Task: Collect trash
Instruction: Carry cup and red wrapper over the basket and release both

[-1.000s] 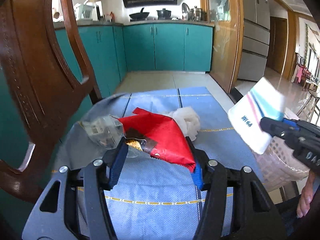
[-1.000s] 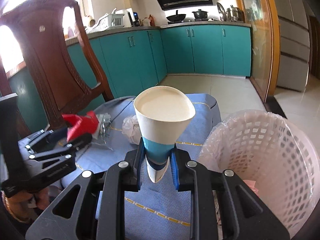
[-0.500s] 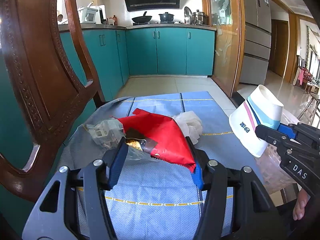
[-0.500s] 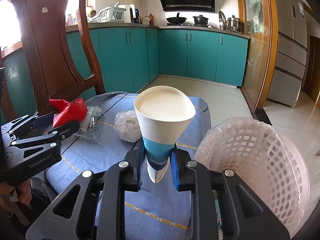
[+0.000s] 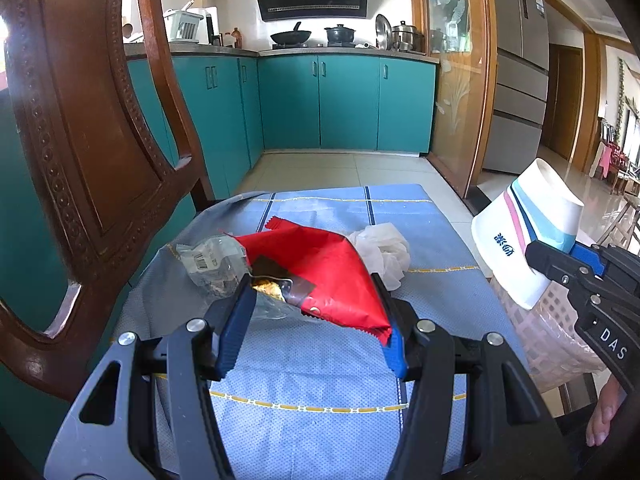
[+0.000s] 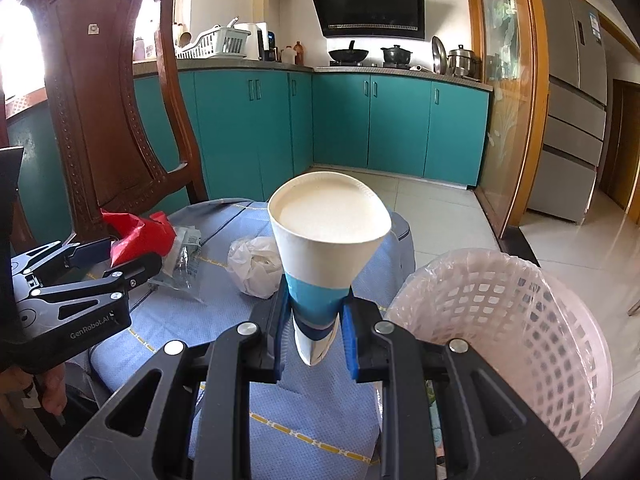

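A red snack wrapper hangs between the blue pads of my left gripper, which is shut on it just above the blue tablecloth. From the right wrist view the wrapper sits in that gripper at the left. My right gripper is shut on the squashed base of a white paper cup with blue and pink stripes, mouth pointing forward. The cup is beside the white lined basket. A clear plastic wrapper and a crumpled white bag lie on the cloth.
A carved wooden chair stands close at the left of the table. The basket sits off the table's right edge. Teal kitchen cabinets and tiled floor lie beyond. A person's hand shows under the right gripper.
The right gripper has rolled a little, so the cup looks more upright and sharper from the left wrist. Both grips are unchanged and neither hand has shifted.
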The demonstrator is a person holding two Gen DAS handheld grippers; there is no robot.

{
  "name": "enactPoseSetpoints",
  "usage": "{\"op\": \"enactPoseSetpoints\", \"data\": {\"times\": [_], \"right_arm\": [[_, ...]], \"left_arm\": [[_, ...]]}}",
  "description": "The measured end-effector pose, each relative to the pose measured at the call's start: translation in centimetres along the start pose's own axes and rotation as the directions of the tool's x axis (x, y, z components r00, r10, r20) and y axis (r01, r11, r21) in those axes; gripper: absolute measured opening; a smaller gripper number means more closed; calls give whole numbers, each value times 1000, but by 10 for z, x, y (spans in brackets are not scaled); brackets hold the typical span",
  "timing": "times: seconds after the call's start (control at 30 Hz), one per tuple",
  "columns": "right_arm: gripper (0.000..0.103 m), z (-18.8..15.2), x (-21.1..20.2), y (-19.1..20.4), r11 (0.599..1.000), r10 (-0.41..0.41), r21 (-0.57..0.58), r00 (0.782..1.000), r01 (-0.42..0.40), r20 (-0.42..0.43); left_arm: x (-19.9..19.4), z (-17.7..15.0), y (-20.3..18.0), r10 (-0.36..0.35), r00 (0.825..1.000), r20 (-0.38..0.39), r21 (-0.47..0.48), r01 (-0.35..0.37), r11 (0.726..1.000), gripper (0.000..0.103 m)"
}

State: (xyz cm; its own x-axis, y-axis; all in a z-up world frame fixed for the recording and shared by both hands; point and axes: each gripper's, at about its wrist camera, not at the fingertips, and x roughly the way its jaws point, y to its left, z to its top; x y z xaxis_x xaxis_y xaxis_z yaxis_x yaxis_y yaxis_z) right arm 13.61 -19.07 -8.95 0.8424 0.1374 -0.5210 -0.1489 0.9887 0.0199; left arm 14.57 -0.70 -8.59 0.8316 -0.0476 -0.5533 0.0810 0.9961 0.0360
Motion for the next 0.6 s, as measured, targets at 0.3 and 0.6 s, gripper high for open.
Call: {"op": "enactPoseSetpoints", "data": {"times": [0.3, 0.6], "right_arm": [[23, -1, -5, -1, 1000, 0, 9, 1000, -1, 27], [24, 7, -31, -52, 983, -106, 165, 987, 85, 123]], "left_arm": [[-2, 0, 3, -10, 1000, 13, -17, 10, 1000, 58], [-4, 3, -6, -39, 999, 26, -22, 39, 999, 58]]}}
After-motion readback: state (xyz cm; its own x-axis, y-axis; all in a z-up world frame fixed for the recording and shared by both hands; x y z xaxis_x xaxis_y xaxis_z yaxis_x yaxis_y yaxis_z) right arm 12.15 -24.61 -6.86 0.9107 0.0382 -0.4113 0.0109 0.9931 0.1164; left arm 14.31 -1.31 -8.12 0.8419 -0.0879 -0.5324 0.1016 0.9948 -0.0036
